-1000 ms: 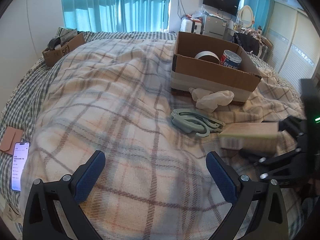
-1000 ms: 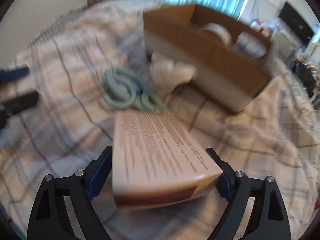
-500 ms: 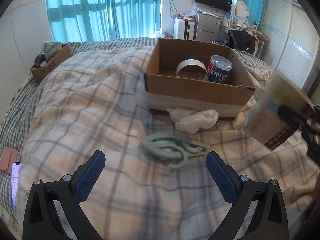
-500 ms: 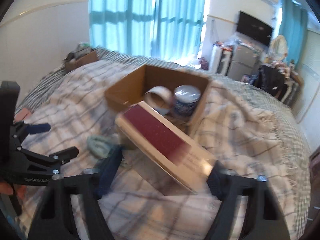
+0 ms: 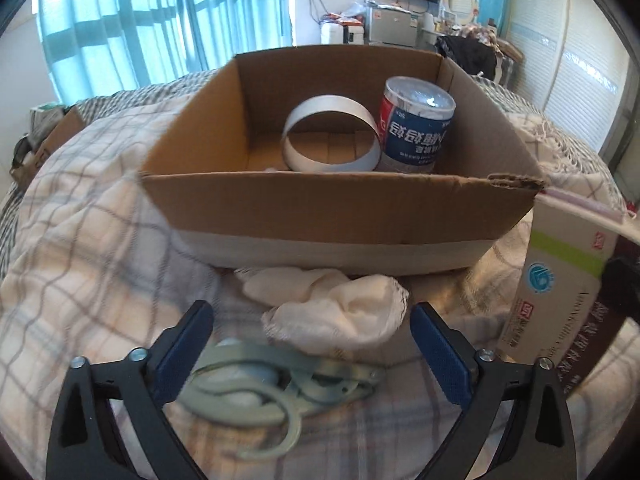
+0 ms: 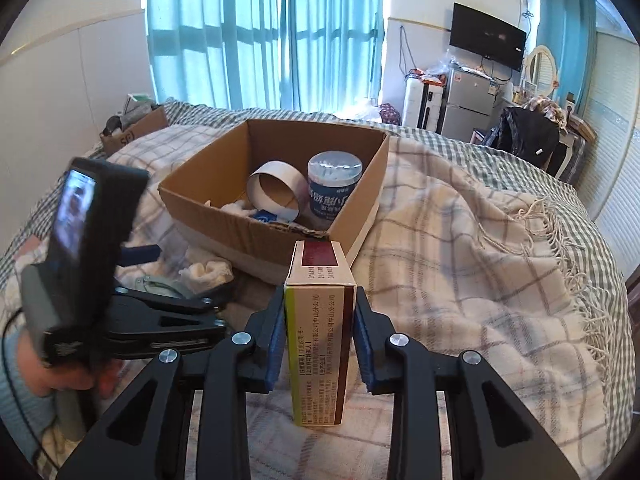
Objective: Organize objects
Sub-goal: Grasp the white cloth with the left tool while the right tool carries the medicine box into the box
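step: carry packet into box | right gripper (image 6: 320, 344) jaws clamped on the upright packet (image 6: 320, 320), just short of the cardboard box (image 6: 224, 216) near corner | left gripper (image 5: 308, 344) jaws wide, empty, over scissors (image 5: 280, 384) by cloth (image 5: 332, 312) | lift above rim, set down left of can (image 6: 334, 188); tape ring (image 6: 274, 194) crowds middle

We see a bed with a soft checked blanket (image 6: 472, 240) that has strings along its edge. Behind it hang long blue curtains (image 6: 260, 36) with light coming through. A black TV (image 6: 487, 41) is up on the white wall. Under it stands a small gray fridge (image 6: 468, 100). A round mirror (image 6: 542, 67) sits close to the TV. A little brown box (image 6: 134, 130) rests far back on the bed.
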Demonstrator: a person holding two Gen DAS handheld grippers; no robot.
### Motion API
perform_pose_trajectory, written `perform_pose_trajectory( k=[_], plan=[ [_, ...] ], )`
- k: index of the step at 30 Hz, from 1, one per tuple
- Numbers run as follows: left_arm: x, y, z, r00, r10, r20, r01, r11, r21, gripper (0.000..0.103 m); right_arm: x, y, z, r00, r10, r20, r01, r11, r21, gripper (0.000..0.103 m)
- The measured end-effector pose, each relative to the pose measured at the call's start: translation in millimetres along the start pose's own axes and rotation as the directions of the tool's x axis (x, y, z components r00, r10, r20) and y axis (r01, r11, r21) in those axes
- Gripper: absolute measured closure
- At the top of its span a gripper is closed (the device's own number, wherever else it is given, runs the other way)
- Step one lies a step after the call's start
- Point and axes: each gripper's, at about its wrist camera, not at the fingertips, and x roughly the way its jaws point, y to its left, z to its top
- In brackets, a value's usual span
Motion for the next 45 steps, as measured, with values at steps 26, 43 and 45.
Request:
perform_pose_trajectory(
  k=[26, 43, 45],
  plan=[
    [-152, 37, -5, 0.958, -0.164, 0.236, 0.161, 0.986, 0.033, 0.084, -100, 49, 31, 0.983, -0.010, 0.186, 0.022, 0.998, -0.060, 0.074],
    [-163, 56, 91, 0.939, -0.133, 0.318, 0.124, 0.991, 0.048, 0.084, -95, 58, 137, 0.959, 0.039, 0.282, -0.011, 0.995, -0.099, 0.074],
    [-147, 57, 98, 0.945, -0.127, 0.300, 0.121, 0.992, 0.040, 0.084, -69, 54, 145, 0.966, 0.045, 0.254, -0.021, 0.995, -0.095, 0.074]
  ],
)
